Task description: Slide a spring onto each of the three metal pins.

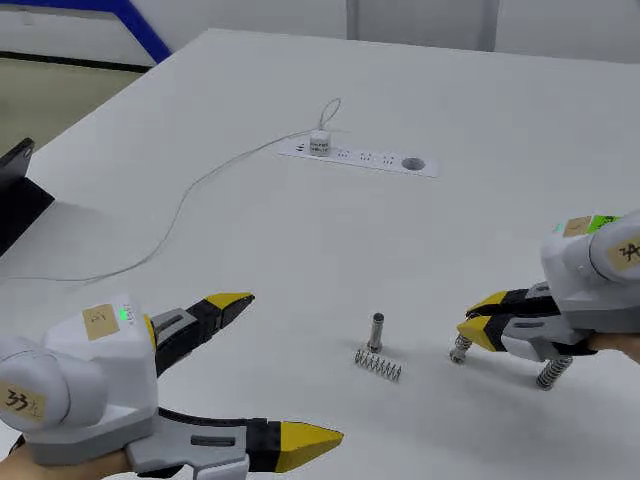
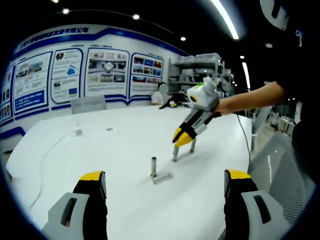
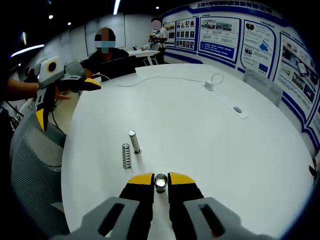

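On the bench (image 1: 300,220), our right tongs (image 1: 470,332) clamp the top of a sprung pin (image 1: 461,349), probably to steady it upright. Our left tongs (image 1: 272,368) gape wide, ready for the loose spring (image 1: 378,365), which lies between both tongs, just beside the bare pin (image 1: 376,331).

left gripper (image 1: 290,367) round sticker (image 1: 22,402): "33", trailing mark unclear | right gripper (image 1: 468,330) round label (image 1: 628,252): "34" | tan tag (image 1: 98,320): illegible | wall posters (image 2: 107,67): Chinese lettering, too small to read | power strip (image 1: 360,157) marking: illegible
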`<state>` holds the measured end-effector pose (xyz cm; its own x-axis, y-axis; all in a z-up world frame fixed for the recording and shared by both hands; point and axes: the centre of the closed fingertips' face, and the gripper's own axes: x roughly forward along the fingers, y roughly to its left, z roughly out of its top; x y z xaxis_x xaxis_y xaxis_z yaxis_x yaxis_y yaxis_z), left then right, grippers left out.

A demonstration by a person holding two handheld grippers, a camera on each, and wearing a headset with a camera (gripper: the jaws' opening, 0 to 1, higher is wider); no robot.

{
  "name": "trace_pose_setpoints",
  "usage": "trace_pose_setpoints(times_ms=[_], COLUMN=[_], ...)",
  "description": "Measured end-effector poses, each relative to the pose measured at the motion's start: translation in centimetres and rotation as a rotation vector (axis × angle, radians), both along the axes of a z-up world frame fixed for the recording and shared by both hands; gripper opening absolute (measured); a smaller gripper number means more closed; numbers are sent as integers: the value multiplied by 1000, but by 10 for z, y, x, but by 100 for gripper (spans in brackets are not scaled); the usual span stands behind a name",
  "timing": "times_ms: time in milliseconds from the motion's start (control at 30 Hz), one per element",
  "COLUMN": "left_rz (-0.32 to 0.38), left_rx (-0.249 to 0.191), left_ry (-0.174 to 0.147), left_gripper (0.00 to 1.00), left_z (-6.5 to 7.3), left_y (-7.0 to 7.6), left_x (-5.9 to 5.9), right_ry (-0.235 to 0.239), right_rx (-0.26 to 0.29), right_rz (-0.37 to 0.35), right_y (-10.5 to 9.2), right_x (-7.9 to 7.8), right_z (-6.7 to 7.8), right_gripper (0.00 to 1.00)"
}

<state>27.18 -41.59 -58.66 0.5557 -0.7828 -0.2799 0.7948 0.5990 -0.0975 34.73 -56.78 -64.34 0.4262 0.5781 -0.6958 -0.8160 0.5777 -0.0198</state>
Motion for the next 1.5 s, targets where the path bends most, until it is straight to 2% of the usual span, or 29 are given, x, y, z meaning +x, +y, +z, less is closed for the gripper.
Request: trace_pose_setpoints(times_ms=[267, 633, 800, 1033, 1167, 1267, 1400, 1500], left_rz=[17, 44, 44, 34, 45, 55, 62, 67], left_rx=[-2, -11, -14, -12, -31, -38, -31, -31], left_ry=[1, 9, 7, 3, -2, -3, 1, 7], left_gripper=[100, 100, 100, 100, 100, 100, 100, 100], left_z=[0, 1, 3, 5, 10, 12, 9, 6], left_y=[3, 9, 8, 5, 6, 9, 13, 15], left_x=[1, 3, 2, -1, 1, 2, 1, 0], right_ry=[4, 14, -5, -46, -76, -84, -73, -57], right_rx=[-16, -12, 6, 48, 80, 99, 106, 93], right_rz=[11, 13, 0, -26, -4, 26, 59, 91], right_y=[2, 1, 0, 1, 13, 27, 44, 57], right_x=[-3, -6, -4, -4, -10, -17, -25, -31], right_z=[-13, -17, -9, 14, 30, 34, 29, 17], right_gripper=[11, 12, 15, 16, 17, 17, 17, 17])
